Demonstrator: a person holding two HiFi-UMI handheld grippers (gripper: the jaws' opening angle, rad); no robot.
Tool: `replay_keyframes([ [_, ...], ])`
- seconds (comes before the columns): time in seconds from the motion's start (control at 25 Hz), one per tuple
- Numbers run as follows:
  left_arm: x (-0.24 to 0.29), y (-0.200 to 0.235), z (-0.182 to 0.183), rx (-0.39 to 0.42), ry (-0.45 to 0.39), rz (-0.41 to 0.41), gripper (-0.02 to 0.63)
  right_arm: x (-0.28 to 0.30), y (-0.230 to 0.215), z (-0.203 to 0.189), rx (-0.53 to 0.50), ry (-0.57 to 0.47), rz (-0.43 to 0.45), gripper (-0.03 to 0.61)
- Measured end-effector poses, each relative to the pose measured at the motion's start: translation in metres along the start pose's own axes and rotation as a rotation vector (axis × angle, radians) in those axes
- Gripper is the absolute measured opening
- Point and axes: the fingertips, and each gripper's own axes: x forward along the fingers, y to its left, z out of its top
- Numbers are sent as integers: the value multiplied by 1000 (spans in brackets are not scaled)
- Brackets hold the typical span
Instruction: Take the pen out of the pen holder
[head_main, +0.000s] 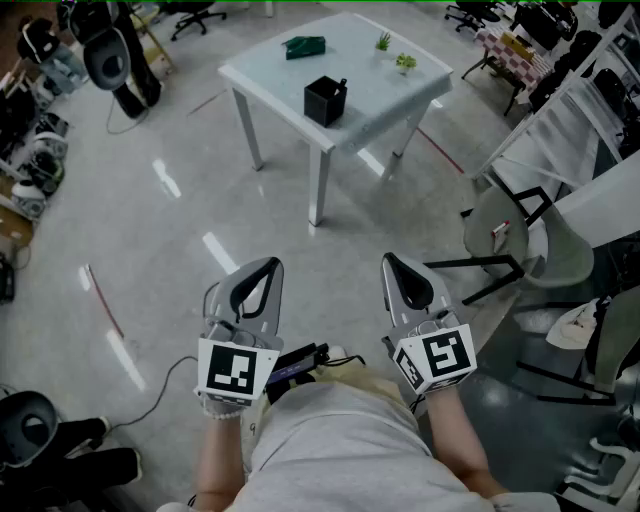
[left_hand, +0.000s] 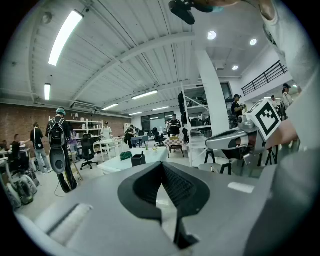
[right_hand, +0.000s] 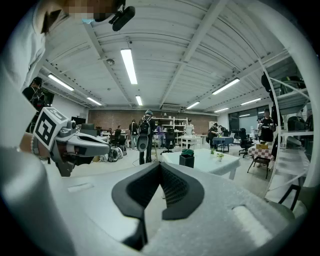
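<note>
— Status?
— My left claw (head_main: 268, 264) and right claw (head_main: 391, 260) are both pressed together, nothing pinched.
— And the pen (head_main: 342, 86)?
— Sticking out of the pen holder (head_main: 323, 102) on the bench (head_main: 270, 70), well ahead of both claws.

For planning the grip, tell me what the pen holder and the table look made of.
The pen holder: black, matte square box, likely plastic, too small to rule out metal. The table: white top with a soft sheen, probably lacquered board or glass; legs look painted white.
</note>
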Motion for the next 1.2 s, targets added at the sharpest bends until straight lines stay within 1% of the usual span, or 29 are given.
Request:
replay_keyframes([
  [0.12, 0, 1, -2, -7, 12, 6, 9, 1, -1, 1, 5, -1, 1, 0],
  [0.32, 0, -1, 2, 5, -3, 3, 9, -1, -1, -1, 11, -4, 2, 0],
  [0.56, -1, -2, -2, 0, 9, 4, 9, -2, 0, -1, 5, -2, 2, 0],
  [0.76, 0, -2, -8, -4, 25, 10, 9, -2, -2, -2, 49, -7, 0, 0],
  [0.96, 2, -1, 2, -20, -6, 11, 4, -1, 0, 0, 48, -13, 4, 0],
  [1.04, 1, 1, 2, -32, -10, 11, 15, 0, 2, 0, 58, -18, 4, 2],
  [1.08, 1, 1, 2, -35, -13, 8, 24, 1, 2, 1, 62, -18, 5, 5],
  [1.12, 1, 1, 2, -36, -16, 5, 32, 1, 3, 1, 64, -18, 7, 37],
  [1.2, 0, 1, 2, -38, -17, -2, 57, 1, 5, 1, 73, -17, 9, 75],
])
